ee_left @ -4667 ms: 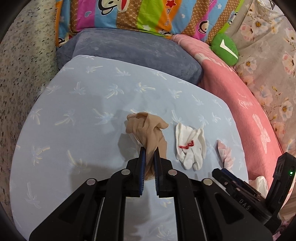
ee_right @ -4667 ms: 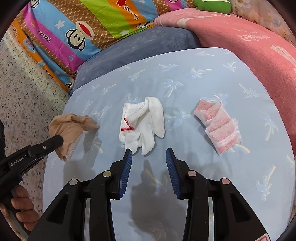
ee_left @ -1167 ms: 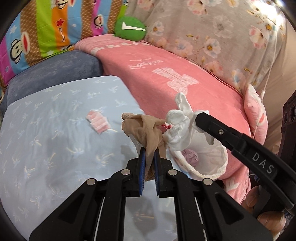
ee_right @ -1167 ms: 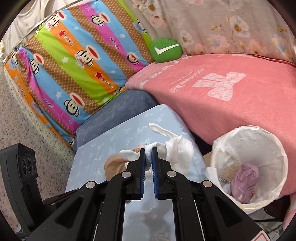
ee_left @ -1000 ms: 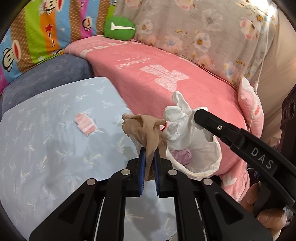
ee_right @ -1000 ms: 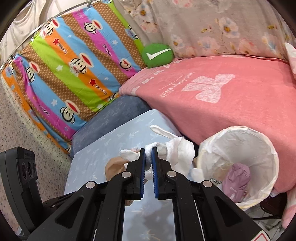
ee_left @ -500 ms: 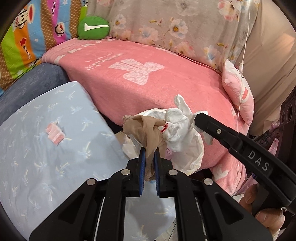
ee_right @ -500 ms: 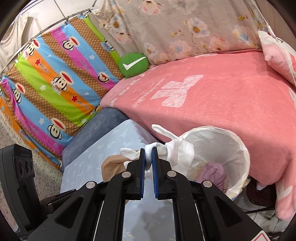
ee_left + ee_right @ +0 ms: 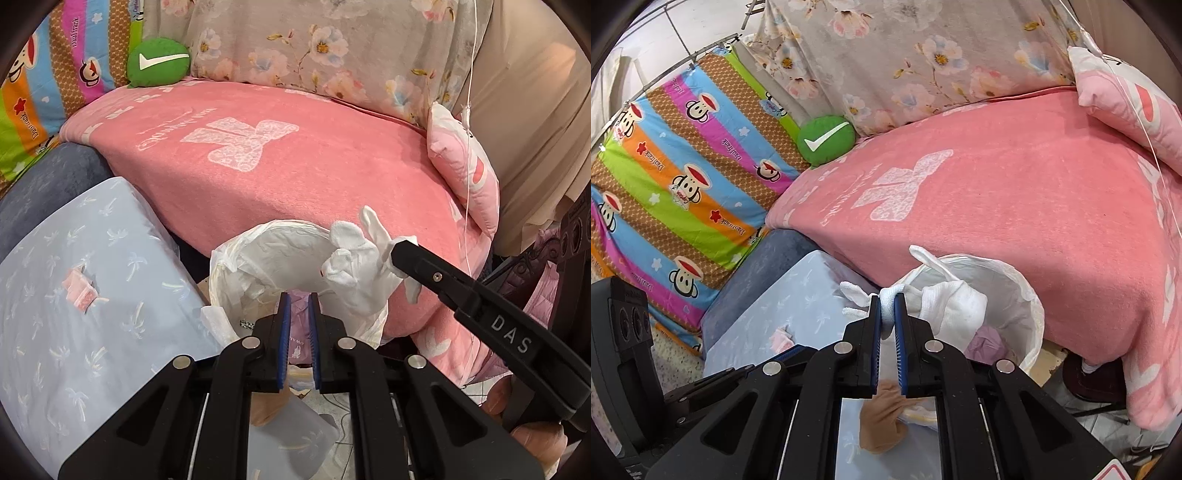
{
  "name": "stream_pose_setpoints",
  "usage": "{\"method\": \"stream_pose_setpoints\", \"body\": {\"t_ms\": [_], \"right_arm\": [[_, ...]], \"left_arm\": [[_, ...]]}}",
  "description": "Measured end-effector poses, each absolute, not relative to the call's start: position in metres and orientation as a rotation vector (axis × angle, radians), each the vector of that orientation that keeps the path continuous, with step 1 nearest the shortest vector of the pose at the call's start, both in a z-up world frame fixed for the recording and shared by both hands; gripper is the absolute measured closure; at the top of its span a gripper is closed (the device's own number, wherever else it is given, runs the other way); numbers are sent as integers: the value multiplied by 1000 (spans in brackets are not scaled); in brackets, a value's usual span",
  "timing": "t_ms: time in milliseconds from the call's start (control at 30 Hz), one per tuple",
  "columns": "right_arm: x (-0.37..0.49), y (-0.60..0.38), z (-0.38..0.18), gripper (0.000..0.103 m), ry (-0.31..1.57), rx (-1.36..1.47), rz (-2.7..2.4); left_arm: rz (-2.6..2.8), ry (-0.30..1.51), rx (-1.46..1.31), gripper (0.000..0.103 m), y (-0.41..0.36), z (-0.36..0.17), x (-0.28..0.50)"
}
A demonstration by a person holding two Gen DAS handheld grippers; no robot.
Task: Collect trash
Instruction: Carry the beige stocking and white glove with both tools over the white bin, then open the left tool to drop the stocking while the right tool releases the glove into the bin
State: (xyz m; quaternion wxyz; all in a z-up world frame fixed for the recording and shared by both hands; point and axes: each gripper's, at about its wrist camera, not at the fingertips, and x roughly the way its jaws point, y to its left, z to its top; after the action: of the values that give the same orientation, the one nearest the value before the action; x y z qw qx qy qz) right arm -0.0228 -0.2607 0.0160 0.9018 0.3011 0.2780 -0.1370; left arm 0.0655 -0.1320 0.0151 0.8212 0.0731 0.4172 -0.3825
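A trash bin lined with a white bag (image 9: 236, 258) (image 9: 1027, 299) stands between the blue-sheeted table and the pink bed. My left gripper (image 9: 296, 299) is slightly open and empty, right over the bin's near rim. The tan stocking (image 9: 882, 421) (image 9: 269, 406) hangs below the grippers, seen between the arms. My right gripper (image 9: 887, 301) is shut on the white sock bundle (image 9: 953, 306) (image 9: 354, 269) and holds it over the bin mouth. A pink folded cloth (image 9: 79, 291) (image 9: 779, 339) lies on the table.
The pink-blanketed bed (image 9: 295, 166) runs behind the bin, with a pink pillow (image 9: 465, 173) and a green cushion (image 9: 159, 62). The blue table (image 9: 74, 332) is at the left. A purple item (image 9: 986, 345) lies inside the bin.
Both grippers swung right to the bin. My left gripper has let go of the tan stocking, which has dropped below it. The right gripper still holds the white socks.
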Motion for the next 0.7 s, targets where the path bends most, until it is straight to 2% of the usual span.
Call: {"method": "stream_pose_setpoints", "body": {"t_ms": [133, 200, 233, 267, 333, 533, 700], "right_arm": [[-22, -264, 11, 96, 586, 623, -287], [-21, -263, 10, 96, 591, 619, -286], [-21, -262, 8, 96, 594, 616, -286], [-20, -262, 7, 96, 598, 613, -287], [-19, -260, 4, 96, 606, 612, -285], [-14, -253, -11, 96, 640, 610, -271], [-14, -248, -21, 96, 669, 607, -270]], "left_arm": [[-791, 894, 156, 92, -131, 11, 70], [-774, 909, 155, 85, -124, 5, 73], [-770, 922, 149, 72, -118, 1, 74], [-761, 936, 138, 56, -112, -5, 73], [-748, 954, 126, 43, -103, -18, 69], [-732, 1088, 122, 44, -99, -75, 63], [-751, 1177, 149, 70, -109, -110, 57]]}}
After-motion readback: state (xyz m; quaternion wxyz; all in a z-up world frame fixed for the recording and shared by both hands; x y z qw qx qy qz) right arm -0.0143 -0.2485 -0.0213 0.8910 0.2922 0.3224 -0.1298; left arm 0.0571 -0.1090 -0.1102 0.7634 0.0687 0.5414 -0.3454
